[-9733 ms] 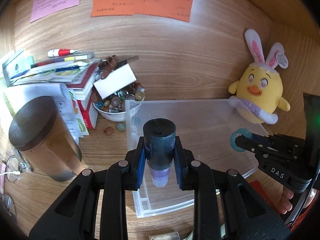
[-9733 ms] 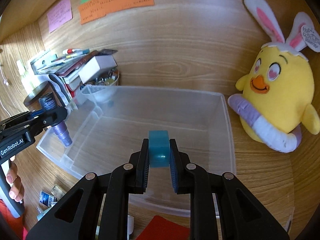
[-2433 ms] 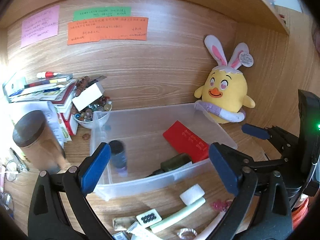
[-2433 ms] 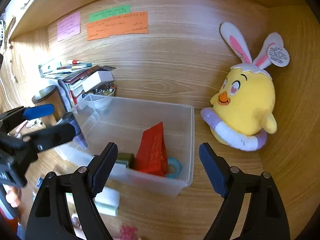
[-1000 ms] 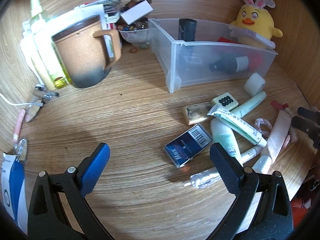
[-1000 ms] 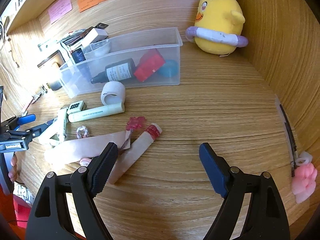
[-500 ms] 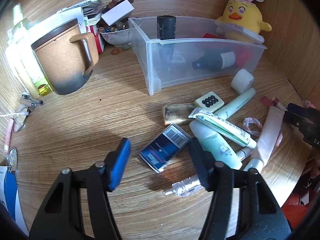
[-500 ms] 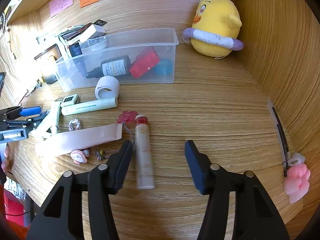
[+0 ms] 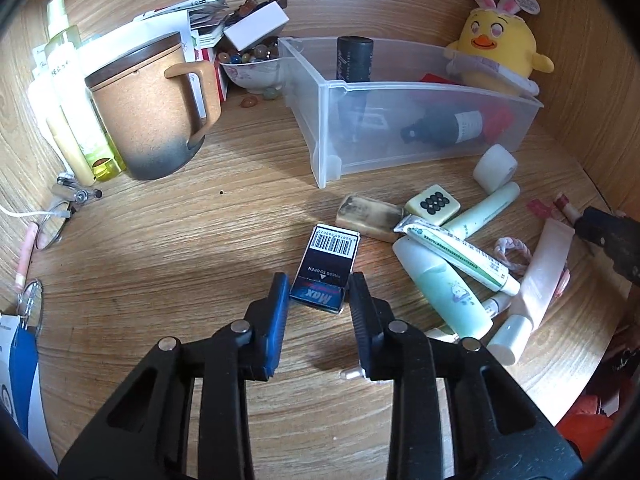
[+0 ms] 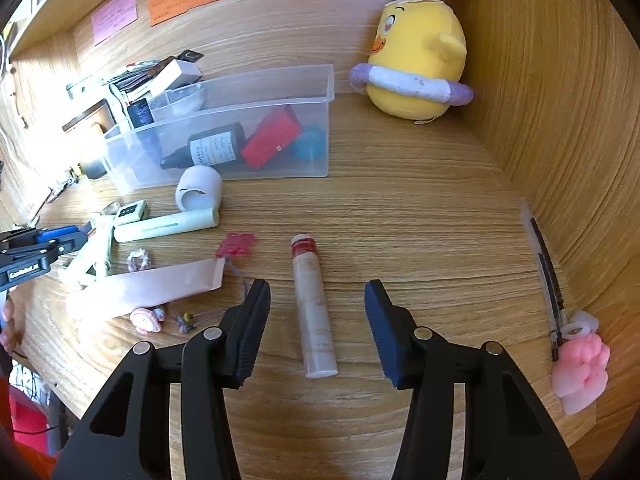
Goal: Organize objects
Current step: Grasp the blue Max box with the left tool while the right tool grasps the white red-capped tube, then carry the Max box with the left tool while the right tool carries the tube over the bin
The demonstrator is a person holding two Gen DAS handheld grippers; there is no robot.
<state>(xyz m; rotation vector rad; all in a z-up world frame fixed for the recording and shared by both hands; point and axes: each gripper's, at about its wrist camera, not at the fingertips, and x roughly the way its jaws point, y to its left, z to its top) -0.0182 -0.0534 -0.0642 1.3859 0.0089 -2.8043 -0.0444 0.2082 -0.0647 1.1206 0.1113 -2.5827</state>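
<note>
1. I judge the sorting as partly done: the clear plastic bin (image 10: 280, 92) on the wooden desk (image 10: 400, 200) already holds a dark dropper bottle (image 10: 212, 150), a red packet (image 10: 272, 140), a teal roll (image 10: 308, 144) and an upright black-capped bottle (image 9: 354, 60).
2. Much is left outside, just in front of the bin: a white tape roll (image 10: 199, 190), a pale green stick (image 10: 166, 226), a domino-like tile (image 9: 432, 205), a worn tan block (image 9: 370, 212), soft squeeze tubes (image 9: 440, 292), a flat pink tube (image 10: 148, 292) and small hair things.
3. My left tongs (image 9: 318, 300) have just been closing around the near end of the dark blue box (image 9: 328, 268) with a barcode. The box lies flat on the desk; the pads look to be at its sides, but I cannot tell whether they press it yet.
4. My right tongs (image 10: 316, 304) have just been closing too, yet they stand apart from the slim cream tube with a red cap (image 10: 312, 300), which lies between them on the desk, untouched.
5. The box is stiff glossy card with sharp edges, easy to pinch I think. The tube is round and smooth, so it may roll.
6. The yellow plush chick (image 10: 416, 64) sits beside the bin, soft and fuzzy.
</note>
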